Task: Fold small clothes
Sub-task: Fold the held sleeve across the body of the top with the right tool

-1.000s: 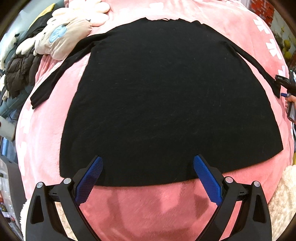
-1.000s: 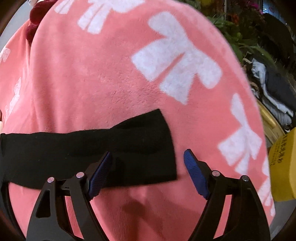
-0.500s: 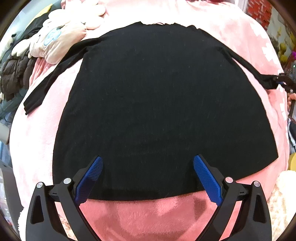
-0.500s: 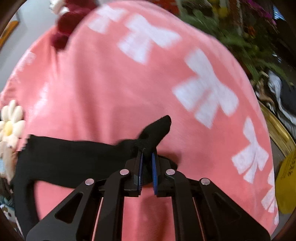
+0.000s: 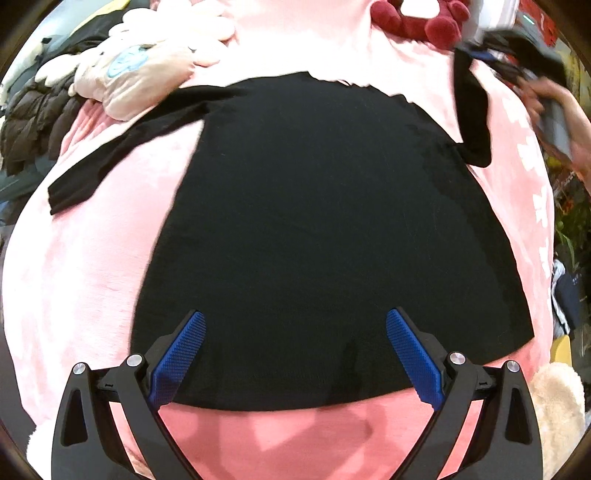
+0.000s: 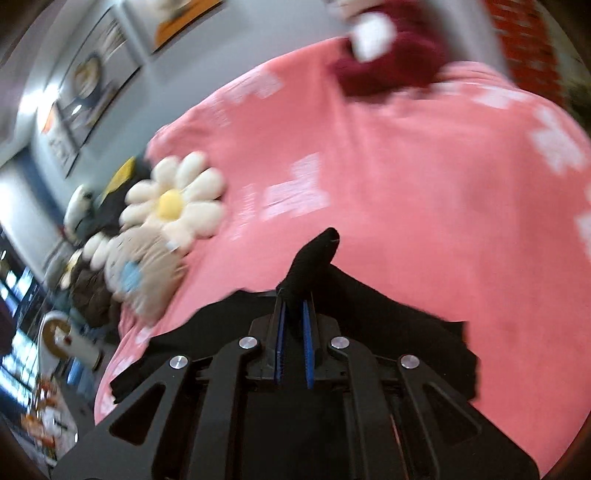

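A black long-sleeved top [image 5: 317,229] lies flat on a pink plush blanket [image 5: 85,266]. Its left sleeve [image 5: 110,162] stretches out to the left. My left gripper [image 5: 295,350] is open, hovering over the top's near hem, empty. My right gripper [image 6: 294,325] is shut on the cuff of the right sleeve [image 6: 314,258] and holds it lifted; in the left wrist view that sleeve [image 5: 472,110] hangs raised at the far right.
A daisy-shaped plush cushion [image 6: 173,203] and a beige plush toy [image 5: 136,77] lie at the blanket's far left. A dark red plush [image 5: 410,18] sits at the far edge. A dark puffer jacket [image 5: 33,118] lies off the left side.
My right gripper closed on the right sleeve cuff, then lifted it and carried it up and inward over the top. My left gripper moved forward over the hem and stayed open.
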`<state>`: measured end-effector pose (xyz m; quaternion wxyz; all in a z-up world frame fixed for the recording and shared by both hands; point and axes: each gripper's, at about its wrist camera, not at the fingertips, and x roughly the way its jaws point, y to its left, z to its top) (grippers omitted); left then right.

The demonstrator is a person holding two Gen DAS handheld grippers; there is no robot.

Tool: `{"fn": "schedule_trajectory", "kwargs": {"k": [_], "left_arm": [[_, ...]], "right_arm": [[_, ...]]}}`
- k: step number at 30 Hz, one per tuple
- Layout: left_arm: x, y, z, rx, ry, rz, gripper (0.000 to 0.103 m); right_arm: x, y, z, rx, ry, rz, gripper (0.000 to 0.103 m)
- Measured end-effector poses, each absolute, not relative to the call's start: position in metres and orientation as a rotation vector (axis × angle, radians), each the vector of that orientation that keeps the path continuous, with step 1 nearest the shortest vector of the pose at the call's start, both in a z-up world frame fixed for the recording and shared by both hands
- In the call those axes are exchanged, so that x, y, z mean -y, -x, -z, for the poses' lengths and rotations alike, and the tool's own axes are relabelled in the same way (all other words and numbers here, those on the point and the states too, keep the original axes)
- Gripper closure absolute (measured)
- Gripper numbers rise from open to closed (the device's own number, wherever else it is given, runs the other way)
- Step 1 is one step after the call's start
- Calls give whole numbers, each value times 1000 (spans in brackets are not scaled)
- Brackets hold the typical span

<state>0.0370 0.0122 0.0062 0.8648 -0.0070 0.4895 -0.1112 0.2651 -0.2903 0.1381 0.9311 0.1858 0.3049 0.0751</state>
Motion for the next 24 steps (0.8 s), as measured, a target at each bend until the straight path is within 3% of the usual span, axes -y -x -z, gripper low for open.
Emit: {"fn": "schedule_trajectory", "kwargs": {"k": [16, 20, 22, 23, 24], "left_arm": [[-57, -53, -2, -992, 169, 191, 7], [-68, -61, -2, -985, 213, 190, 7], [-71, -71, -8, -976, 221, 188, 7], [-74, -80, -16, -957, 240, 192, 7], [-75, -89, -22, -946, 254, 195, 7]], "right_arm": [[89, -343, -6, -976, -170, -341, 93], [83, -322, -9, -970, -101, -366, 91], [111, -291, -33, -871, -125, -323, 72], [127, -277, -41, -828, -127, -276, 48], [150, -258, -49, -775, -124, -207, 39]]}}
